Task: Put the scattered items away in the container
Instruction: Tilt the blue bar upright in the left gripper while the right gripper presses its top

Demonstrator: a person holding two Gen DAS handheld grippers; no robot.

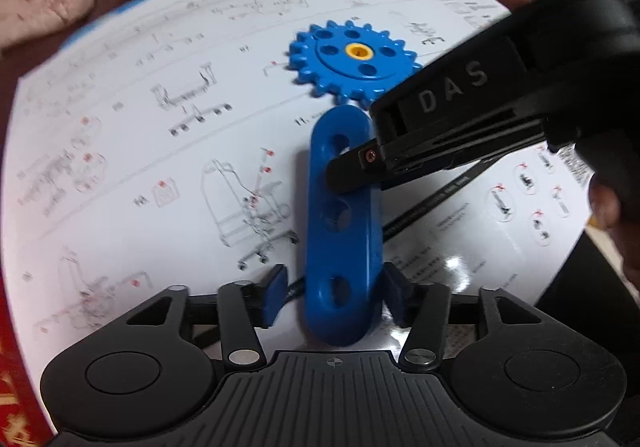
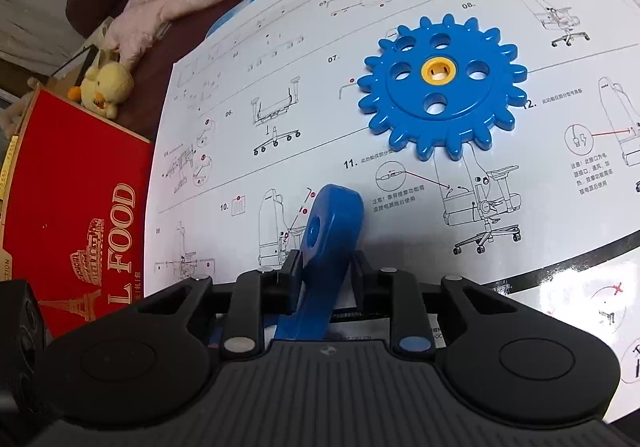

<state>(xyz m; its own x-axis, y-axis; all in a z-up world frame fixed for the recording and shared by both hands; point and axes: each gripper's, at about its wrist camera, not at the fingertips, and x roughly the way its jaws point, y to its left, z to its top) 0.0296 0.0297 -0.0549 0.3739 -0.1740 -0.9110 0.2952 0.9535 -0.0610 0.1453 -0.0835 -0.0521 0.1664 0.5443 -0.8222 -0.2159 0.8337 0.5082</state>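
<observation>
A blue bar with holes (image 1: 342, 231) is held above a white instruction sheet (image 1: 160, 95), its long axis running from the left gripper (image 1: 334, 297) away toward a blue gear (image 1: 354, 61). The left gripper's fingers are spread partway, the bar's near end between them; contact cannot be told. Farther along, the bar's middle is clamped in the right gripper (image 2: 324, 267), whose fingers are narrowly set.

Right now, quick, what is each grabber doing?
Left gripper: open around the blue bar, with a gap on one side.
Right gripper: shut on the blue bar.
</observation>
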